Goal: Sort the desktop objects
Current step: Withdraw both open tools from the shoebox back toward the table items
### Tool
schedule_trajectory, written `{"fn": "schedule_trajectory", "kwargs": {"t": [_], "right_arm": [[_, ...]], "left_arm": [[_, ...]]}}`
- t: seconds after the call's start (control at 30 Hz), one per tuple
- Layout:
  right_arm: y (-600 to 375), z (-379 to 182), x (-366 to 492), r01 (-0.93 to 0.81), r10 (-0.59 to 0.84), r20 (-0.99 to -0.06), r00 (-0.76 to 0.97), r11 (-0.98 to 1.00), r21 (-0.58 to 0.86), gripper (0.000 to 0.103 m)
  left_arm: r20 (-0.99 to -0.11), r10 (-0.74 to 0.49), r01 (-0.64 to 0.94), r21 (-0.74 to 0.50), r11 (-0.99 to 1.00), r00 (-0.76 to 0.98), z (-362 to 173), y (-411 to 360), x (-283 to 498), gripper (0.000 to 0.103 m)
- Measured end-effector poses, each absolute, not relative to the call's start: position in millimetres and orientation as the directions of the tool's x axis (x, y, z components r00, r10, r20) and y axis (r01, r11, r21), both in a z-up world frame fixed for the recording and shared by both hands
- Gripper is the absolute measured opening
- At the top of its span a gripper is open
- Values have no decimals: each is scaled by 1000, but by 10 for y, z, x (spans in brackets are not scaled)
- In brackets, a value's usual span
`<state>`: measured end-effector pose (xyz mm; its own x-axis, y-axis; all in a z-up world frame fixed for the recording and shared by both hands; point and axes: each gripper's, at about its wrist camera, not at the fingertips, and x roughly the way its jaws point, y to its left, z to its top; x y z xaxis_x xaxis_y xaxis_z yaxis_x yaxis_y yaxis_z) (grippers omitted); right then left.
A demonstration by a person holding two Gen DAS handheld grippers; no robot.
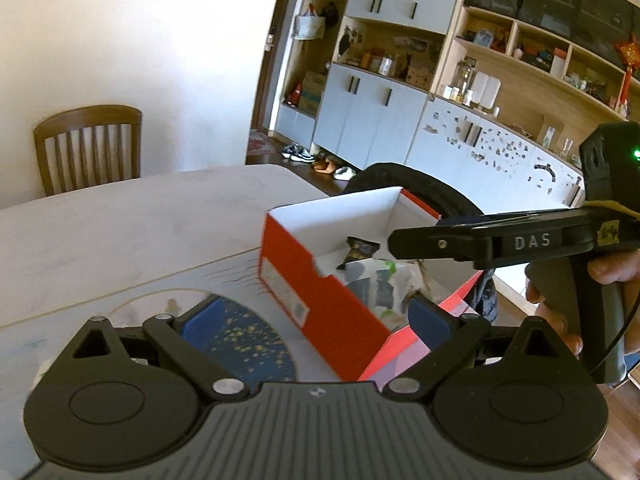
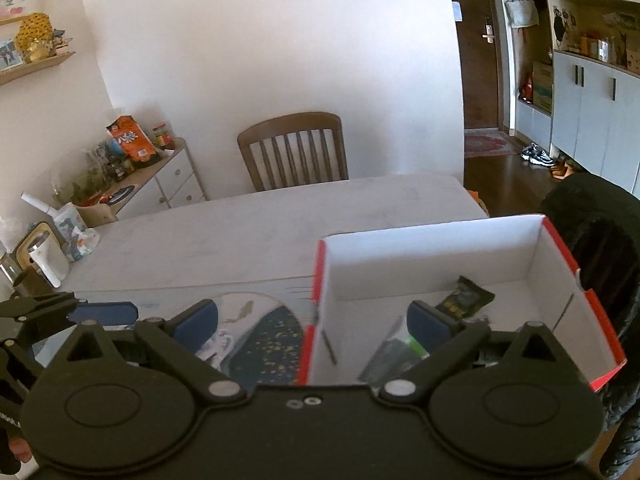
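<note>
A red shoebox (image 1: 320, 300) with a white inside (image 2: 420, 264) stands open on the table. In it lie a black snack packet (image 1: 360, 250) (image 2: 464, 298) and some white and green packets (image 1: 380, 280) (image 2: 396, 352). My left gripper (image 1: 316, 320) is open and holds nothing; its right pad is over the box's near corner and its left pad over the mat. My right gripper (image 2: 314, 324) is open too, with nothing between its pads, straddling the box's left wall. From the left wrist, the right gripper (image 1: 404, 246) reaches over the box, held by a hand (image 1: 560, 320). The left gripper (image 2: 100, 314) shows at the left edge.
A desk mat (image 2: 272, 344) with a blue and gold picture lies left of the box. A wooden chair (image 2: 294, 148) stands at the table's far side. A dark jacket (image 2: 592, 232) hangs behind the box. White appliances (image 2: 44, 256) sit at the table's left end, before a cluttered sideboard (image 2: 132, 152).
</note>
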<state>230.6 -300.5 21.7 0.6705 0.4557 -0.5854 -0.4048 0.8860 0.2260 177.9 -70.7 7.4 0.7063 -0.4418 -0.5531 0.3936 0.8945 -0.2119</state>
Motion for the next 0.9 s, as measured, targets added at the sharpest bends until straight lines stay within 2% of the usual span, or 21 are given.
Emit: {"fn": "schedule_trajectory", "kwargs": {"t": [0.3, 0.6, 0.9], "right_arm": [[-2624, 220, 2098, -441, 467, -575, 671, 876, 196, 101], [-2292, 173, 1968, -467, 476, -587, 655, 866, 180, 101], [-2059, 21, 1915, -470, 468, -615, 635, 865, 174, 101]], "left_arm": [[-540, -386, 357, -164, 920, 748, 42, -280, 1532, 99], [-551, -338, 294, -170, 940, 763, -108, 141, 1333, 99], [-595, -299, 240, -178, 954, 746, -326, 456, 1224, 99]]}}
